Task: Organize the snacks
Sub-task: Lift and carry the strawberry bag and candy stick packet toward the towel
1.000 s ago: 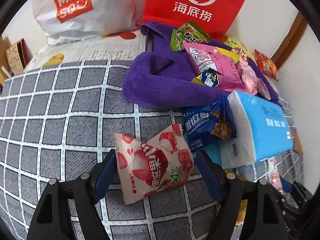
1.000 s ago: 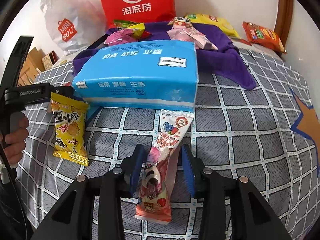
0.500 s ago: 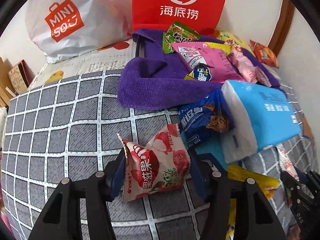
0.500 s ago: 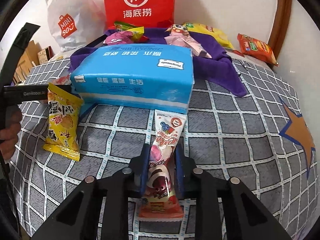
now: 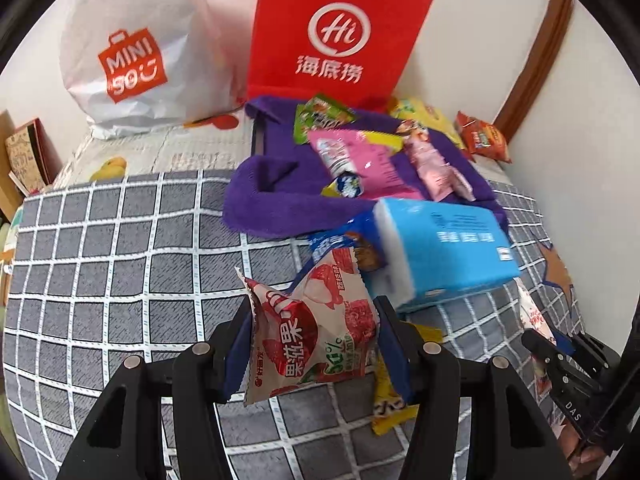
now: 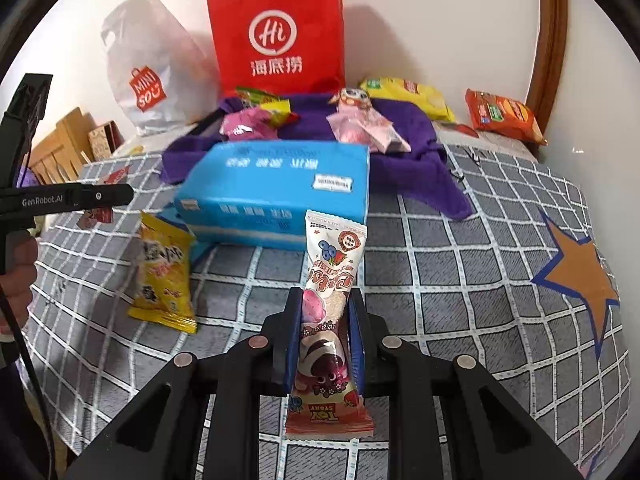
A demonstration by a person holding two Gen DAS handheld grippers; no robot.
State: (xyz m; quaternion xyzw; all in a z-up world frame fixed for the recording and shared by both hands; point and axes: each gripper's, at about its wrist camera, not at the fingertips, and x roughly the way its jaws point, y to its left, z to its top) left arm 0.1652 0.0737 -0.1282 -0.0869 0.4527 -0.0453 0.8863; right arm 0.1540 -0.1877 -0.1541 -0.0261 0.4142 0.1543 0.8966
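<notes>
My left gripper (image 5: 314, 330) is shut on a red-and-white lychee snack pouch (image 5: 316, 328), lifted clear of the grey checked bed cover (image 5: 120, 260). My right gripper (image 6: 324, 320) is shut on a long pink strawberry snack stick pack (image 6: 330, 304), which is also raised off the cover. A purple towel (image 5: 264, 196) at the back carries several snack packs, among them a pink one (image 5: 360, 160). A yellow snack bag (image 6: 164, 272) lies on the cover left of the right gripper. The right gripper and its pack show at the lower right of the left wrist view.
A blue tissue pack (image 6: 276, 188) lies mid-bed, with a blue cookie bag (image 5: 344, 246) beside it. A red paper bag (image 6: 280, 40) and a white plastic bag (image 5: 132, 52) stand against the wall. An orange snack bag (image 6: 504, 116) lies near the wooden frame (image 6: 548, 32).
Both grippers closed on their packs, the left on the lychee pouch, the right on the pink stick pack, and both lifted them off the bed cover.
</notes>
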